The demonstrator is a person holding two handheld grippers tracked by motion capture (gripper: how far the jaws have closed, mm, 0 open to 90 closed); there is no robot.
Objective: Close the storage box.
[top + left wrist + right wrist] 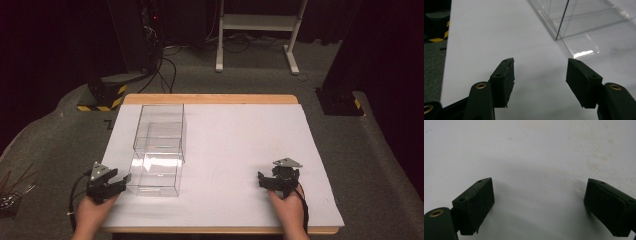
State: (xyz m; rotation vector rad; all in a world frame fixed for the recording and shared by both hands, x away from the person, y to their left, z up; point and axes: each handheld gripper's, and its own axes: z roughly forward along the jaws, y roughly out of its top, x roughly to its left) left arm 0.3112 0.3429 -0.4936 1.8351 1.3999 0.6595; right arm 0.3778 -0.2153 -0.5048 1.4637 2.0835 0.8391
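A: Largest first. What lies on the table [240, 107]?

B: A white sheet covers it. On the left half stand two clear boxes: the far box [160, 126] toward the back edge, and the near box [155, 174] in front of it, touching or all but touching; the clear walls make the seam hard to read.

A: And the person?

B: Both hands enter from the near edge. The left gripper [120, 183] sits just beside the near box's left wall, apart from it as far as I can tell. In the left gripper view its jaws stand spread with only bare sheet between them, and a box corner [556, 38] rises ahead and to the right.

A: The right gripper [265, 179]?

B: Well apart from the boxes, on the right half of the sheet. Its jaws stand spread wide over bare paper, pinching nothing.

A: Which step, then?

B: By my reading, the approach: the left gripper is lining up on the near box, and nothing is grasped yet.

A: What does the next move call for?

B: I judge the left gripper must swing toward the box so that one wall passes between the jaws, then close on it. The wall is thin and slick, so a square, gentle pinch seems wise; the right gripper may need to come across to steady.
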